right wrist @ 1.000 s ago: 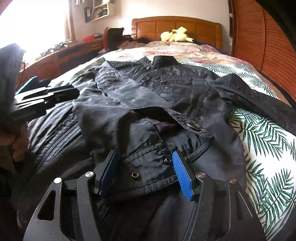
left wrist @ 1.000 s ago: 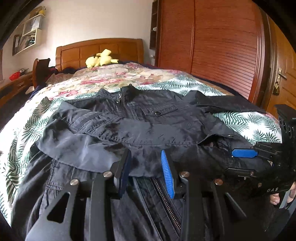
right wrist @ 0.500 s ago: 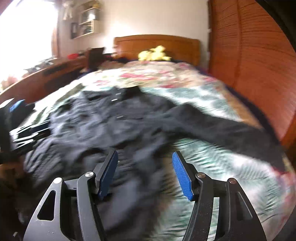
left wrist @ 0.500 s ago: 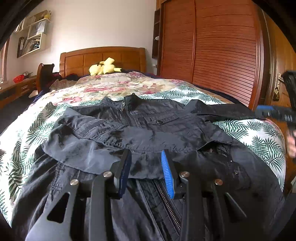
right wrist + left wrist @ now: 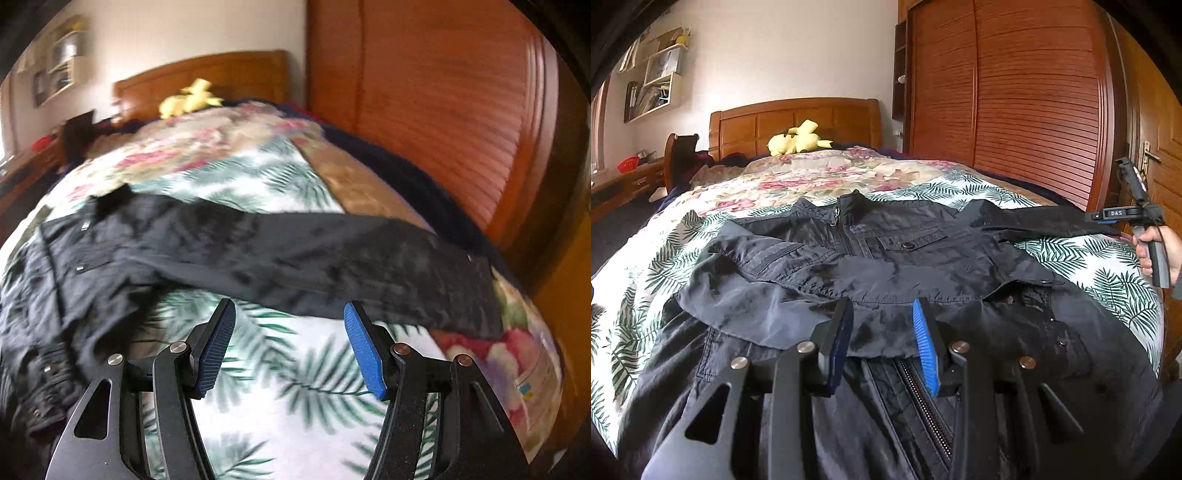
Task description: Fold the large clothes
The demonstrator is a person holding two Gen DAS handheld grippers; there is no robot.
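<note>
The jacket [image 5: 886, 266] lies face up on the bed [image 5: 1108, 266], collar toward the far headboard. As I read it, one sleeve is already folded across the chest, while the other sleeve [image 5: 332, 258] stretches out flat to the right, so that fold and the halving of the body are left. My left tongs [image 5: 882, 341] hover over the folded sleeve's near edge, jaws partly spread and pinching nothing. My right tongs [image 5: 288, 347] stand wide apart and empty over bare bedspread just short of the outstretched sleeve. A second ago they hung over the jacket's hem near the left tongs; since then they have swung right.
</note>
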